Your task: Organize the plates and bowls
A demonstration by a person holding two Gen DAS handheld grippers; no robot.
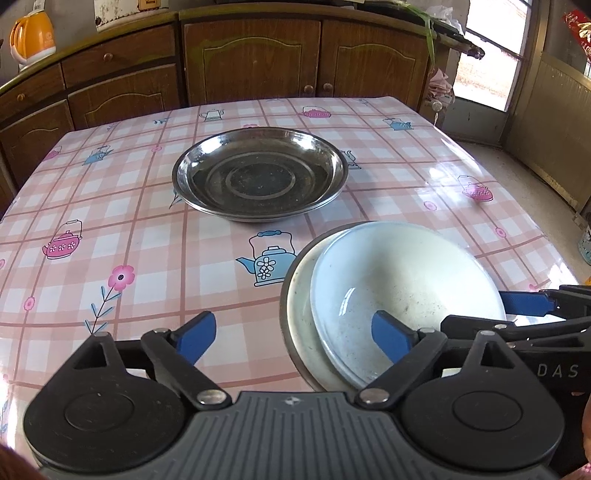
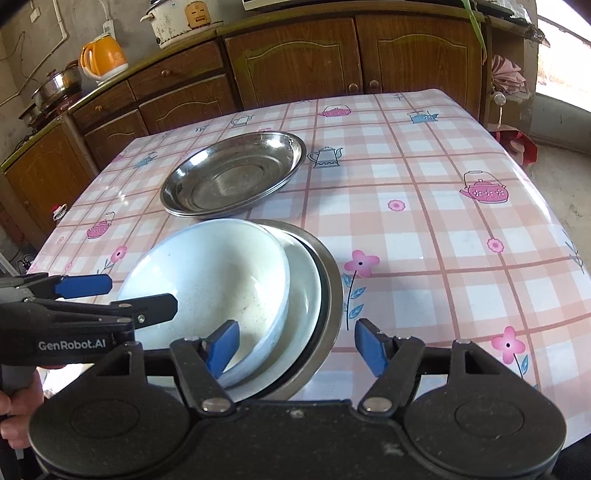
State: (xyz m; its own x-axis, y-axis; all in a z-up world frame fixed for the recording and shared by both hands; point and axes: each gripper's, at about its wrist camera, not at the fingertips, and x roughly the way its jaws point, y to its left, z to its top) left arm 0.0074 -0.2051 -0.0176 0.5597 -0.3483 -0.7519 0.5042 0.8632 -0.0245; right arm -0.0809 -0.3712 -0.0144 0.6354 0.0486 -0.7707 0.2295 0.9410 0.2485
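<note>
With both hand-held grippers released, left (image 1: 293, 338) and right (image 2: 295, 349), the tilted white bowl (image 2: 207, 280) wants nudging level in its stack.

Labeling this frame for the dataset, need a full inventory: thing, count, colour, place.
steel plates: stack, count unclear, silver, table centre
white bowl: 1, white, near edge, tilted on top of the nested dishes
nested dishes: white one plus dark-rimmed metal one under the bowl, near edge
table: 1, pink check cloth with teapot prints
cabinets: brown wood, behind table
kettle: 1, orange, counter far left
rice cooker: 1, white, counter
pots: steel, count unclear, counter left
left gripper: black, blue fingers, open, one finger over the bowl
right gripper: black, blue fingers, open, straddling the dishes' rims
hand: on the left gripper's handle
</note>
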